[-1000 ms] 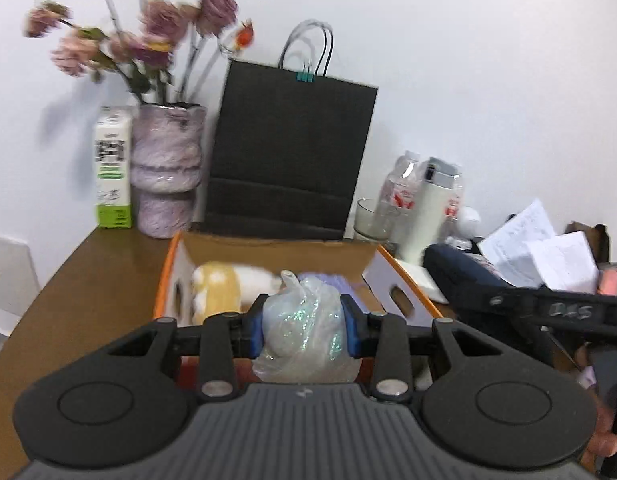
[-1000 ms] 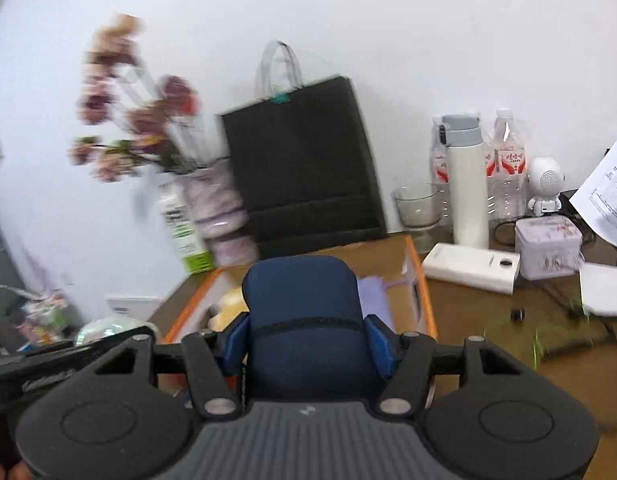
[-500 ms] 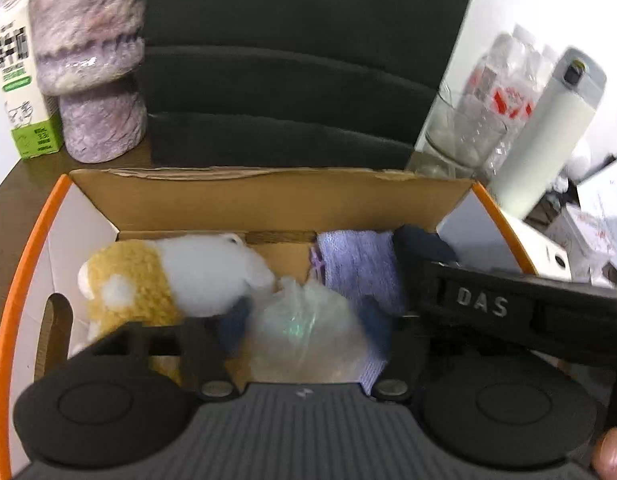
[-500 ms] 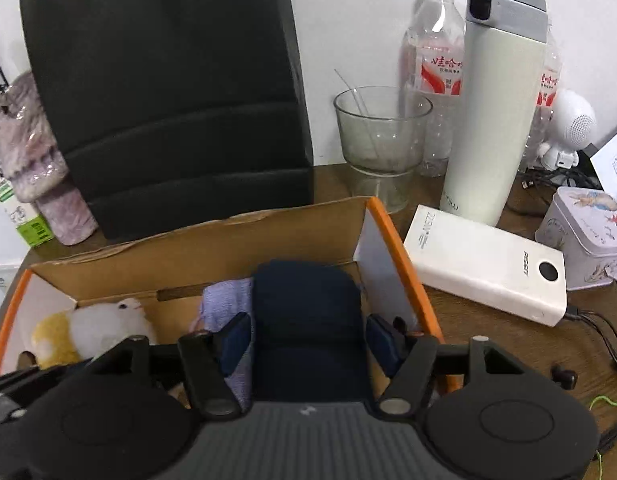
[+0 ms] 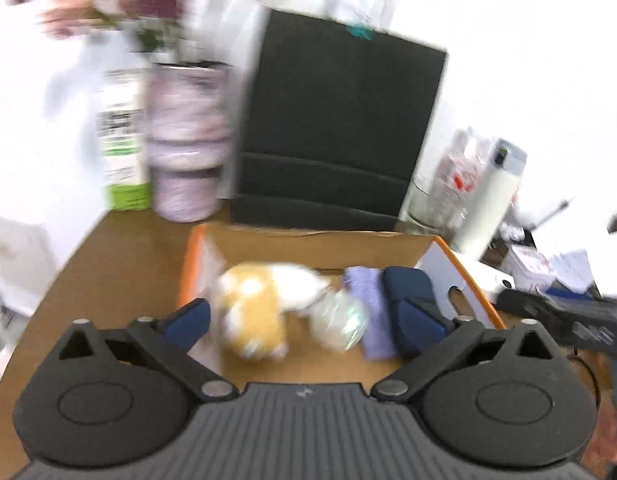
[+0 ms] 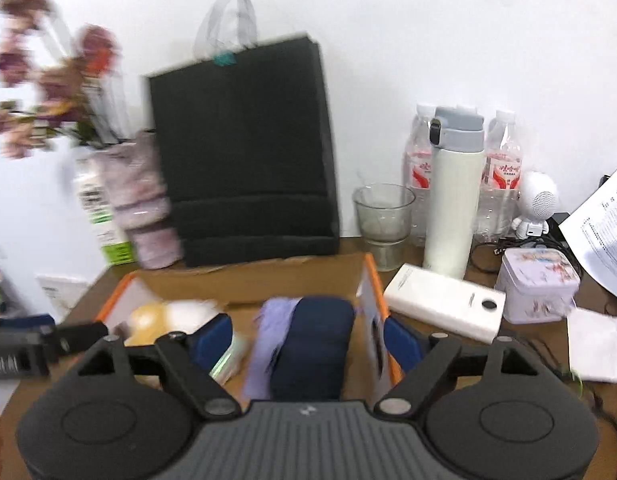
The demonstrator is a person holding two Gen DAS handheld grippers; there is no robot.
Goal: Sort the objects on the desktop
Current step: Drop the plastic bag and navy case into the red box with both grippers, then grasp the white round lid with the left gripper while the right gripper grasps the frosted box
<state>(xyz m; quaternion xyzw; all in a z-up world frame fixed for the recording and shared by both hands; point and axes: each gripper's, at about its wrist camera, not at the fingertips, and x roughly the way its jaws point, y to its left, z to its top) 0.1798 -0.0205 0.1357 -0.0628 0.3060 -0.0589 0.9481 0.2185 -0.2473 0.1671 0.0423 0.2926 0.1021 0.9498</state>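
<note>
An open cardboard box with orange edges [image 5: 308, 238] [image 6: 252, 276] sits on the brown desk. Inside lie a yellow-and-white plush toy [image 5: 256, 304] [image 6: 148, 320], a shiny plastic bag [image 5: 340, 320], a lilac cloth [image 5: 368, 300] [image 6: 268, 340] and a dark blue case [image 5: 408, 292] [image 6: 316, 344]. My left gripper [image 5: 304, 320] is open and empty above the box's near side. My right gripper [image 6: 308, 340] is open, with the blue case lying between its fingers in the box.
Behind the box stand a black paper bag [image 5: 336, 128] [image 6: 244, 152], a flower vase [image 5: 188, 144], a milk carton [image 5: 122, 140], a glass [image 6: 382, 220], a white flask [image 6: 452, 192] and water bottles [image 6: 502, 168]. A white power bank [image 6: 444, 304], a tin [image 6: 540, 284] and papers [image 6: 604, 224] lie at right.
Both grippers opened and pulled back up out of the box. The plastic bag and the blue case now lie released inside it.
</note>
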